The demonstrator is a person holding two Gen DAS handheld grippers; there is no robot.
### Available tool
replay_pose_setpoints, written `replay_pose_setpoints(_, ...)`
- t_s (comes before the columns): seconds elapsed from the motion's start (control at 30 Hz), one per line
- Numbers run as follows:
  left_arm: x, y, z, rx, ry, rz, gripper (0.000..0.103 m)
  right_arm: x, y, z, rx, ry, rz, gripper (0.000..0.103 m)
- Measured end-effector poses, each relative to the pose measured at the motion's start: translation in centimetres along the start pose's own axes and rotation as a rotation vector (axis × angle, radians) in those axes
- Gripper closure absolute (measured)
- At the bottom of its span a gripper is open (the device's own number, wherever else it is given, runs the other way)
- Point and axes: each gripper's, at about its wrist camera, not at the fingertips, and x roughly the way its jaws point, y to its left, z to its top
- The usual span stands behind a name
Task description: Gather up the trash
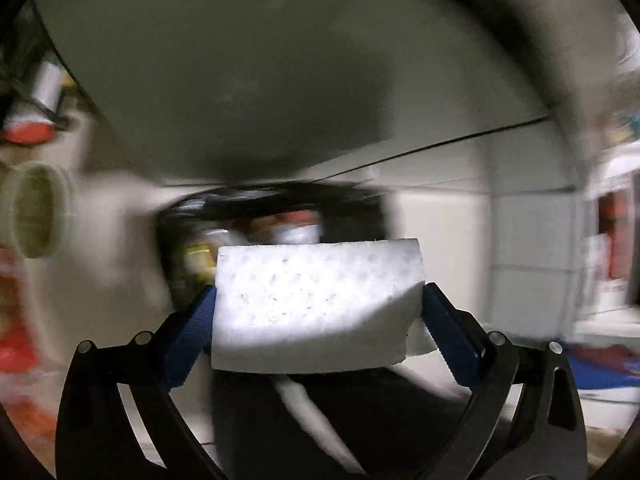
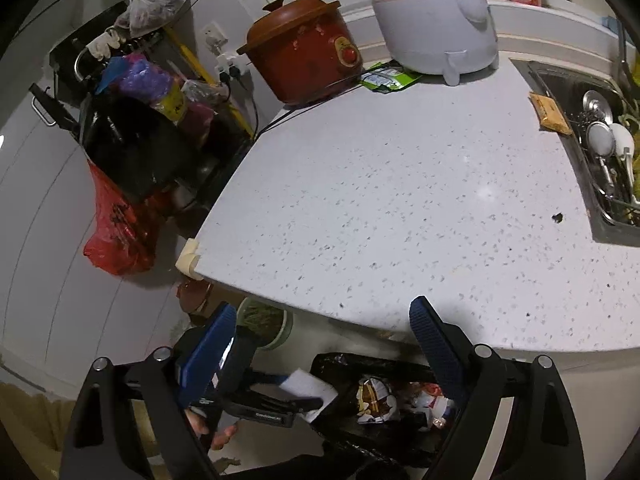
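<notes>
- Black arms with blue pads fill the bottom of both pictures; these are the two claws.
- Left claw (image 1: pixel 318 312) is squeezing a white, flat foam block (image 1: pixel 316 300) between its blue pads, one pad on each side.
- That white foam block is the trash in hand. It hangs just above the open black trash bag (image 1: pixel 360 204), which looks blurry in the left view.
- From the right view you can see the same block (image 2: pixel 308 390) at the edge of the black bag (image 2: pixel 348 364), with shiny snack wrappers (image 2: pixel 376 400) already inside.
- Right claw (image 2: pixel 320 324) is wide open and holds nothing. It hangs over the near edge of the white speckled stone worktop (image 2: pixel 400 184).
- To do this step well, I think the left claw should bring the block right over the middle of the bag hole before letting go, so it does not slip down the outside.
- Open the pads all the way, so the light foam does not stick to one pad.
- More trash may be waiting: a green wrapper (image 2: pixel 386 76) lies by the brown-red clay cooker (image 2: pixel 304 52) and the white rice cooker (image 2: pixel 434 20), and a small dark crumb (image 2: pixel 557 218) sits near the metal sink (image 2: pixel 600 152).
- The free right claw could go for those next.
</notes>
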Motion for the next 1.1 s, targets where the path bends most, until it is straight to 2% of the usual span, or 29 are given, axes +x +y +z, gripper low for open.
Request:
replay_pose_setpoints(0.03, -1.1, -0.7, -0.5, 0.100, -0.079, 0.005, 0.006, 0.2, 0.1, -0.4, -0.002, 0.019, 0.015, 0.015)
replay_pose_setpoints(0.07, -1.2, -0.9, -1.0, 0.175, -0.111, 0.128, 0.006, 0.4, 0.3, -1.0, -0.010, 0.040, 0.020, 0.015)
replay_pose_setpoints(0.1, -0.8, -0.3, -1.1, 0.159, -0.067, 0.179, 0.007, 0.7, 0.3, -1.6, -0.014, 0.059, 0.018, 0.015)
replay_pose_setpoints(0.13, -0.8, 0.9, -1.2, 0.070, -0.002, 0.041, 0.007, 1.2, 0.0, -2.1, -0.001, 0.085, 0.023, 0.015)
replay_pose_setpoints(0.17, -1.4, 1.0, -1.5, 0.067, -0.024, -0.011, 0.007, 1.8, -0.5, -2.6, 0.040, 0.117, 0.038, 0.015)
replay_pose_setpoints(0.2, -1.8, 0.9, -1.6, 0.110, -0.051, 0.023, 0.007, 2.1, -1.1, -3.1, 0.082, 0.133, 0.057, 0.015)
replay_pose_setpoints(0.23, -1.5, 1.3, -1.5, 0.120, -0.036, 0.129, 0.007, 2.3, -1.4, -3.4, 0.106, 0.139, 0.071, 0.015)
replay_pose_setpoints(0.27, -1.3, 1.8, -1.4, 0.067, 0.003, 0.078, 0.007, 2.8, -1.9, -3.9, 0.144, 0.156, 0.087, 0.015)
replay_pose_setpoints(0.3, -2.0, 2.1, -1.5, 0.025, -0.009, -0.040, 0.007, 3.2, -2.2, -4.2, 0.165, 0.172, 0.088, 0.015)
replay_pose_setpoints(0.33, -2.3, 1.8, -1.6, 0.058, -0.037, -0.036, 0.007, 3.5, -2.3, -4.6, 0.177, 0.185, 0.088, 0.015)
replay_pose_setpoints(0.37, -2.1, 1.9, -1.6, 0.063, -0.025, 0.001, 0.007, 3.8, -2.3, -4.8, 0.176, 0.194, 0.088, 0.015)
replay_pose_setpoints(0.4, -1.7, 2.4, -1.5, 0.009, 0.019, -0.036, 0.007, 4.2, -2.3, -5.2, 0.178, 0.209, 0.087, 0.015)
replay_pose_setpoints(0.43, -2.1, 2.4, -1.6, -0.033, 0.024, -0.115, 0.007, 4.4, -2.3, -5.4, 0.193, 0.211, 0.099, 0.015)
replay_pose_setpoints(0.47, -2.8, 1.7, -1.7, -0.019, 0.009, -0.176, 0.007, 4.3, -2.3, -5.5, 0.228, 0.191, 0.131, 0.015)
replay_pose_setpoints(0.53, -4.5, -0.2, -1.6, 0.055, -0.002, -0.252, 0.007, 3.5, -2.1, -5.4, 0.269, 0.120, 0.153, 0.015)
replay_pose_setpoints(0.6, -5.9, -1.8, -2.6, 0.071, 0.000, -0.354, 0.007, 1.9, -1.4, -4.8, 0.292, -0.034, 0.155, 0.015)
replay_pose_setpoints(0.63, -6.2, -2.2, -2.8, 0.081, 0.005, -0.373, 0.007, 1.3, -1.1, -4.3, 0.302, -0.092, 0.158, 0.015)
replay_pose_setpoints(0.7, -7.0, -3.9, -3.8, 0.145, -0.003, -0.369, 0.007, 0.5, -0.3, -3.3, 0.323, -0.188, 0.188, 0.015)
replay_pose_setpoints(0.73, -7.7, -5.0, -4.2, 0.212, -0.017, -0.343, 0.007, 0.2, 0.1, -2.7, 0.322, -0.219, 0.199, 0.015)
replay_pose_setpoints(0.83, -7.6, -8.3, -4.9, 0.311, -0.036, -0.273, 0.007, 0.2, 1.2, -0.5, 0.271, -0.248, 0.210, 0.015)
replay_pose_setpoints(0.97, -8.1, -9.1, -4.9, 0.346, -0.062, -0.234, 0.007, 1.7, 1.2, 0.8, 0.296, -0.227, 0.304, 0.015)
replay_pose_setpoints(1.1, -10.1, -10.9, -5.5, 0.443, -0.137, -0.191, 0.007, 4.5, 2.1, 1.0, 0.328, -0.134, 0.370, 0.015)
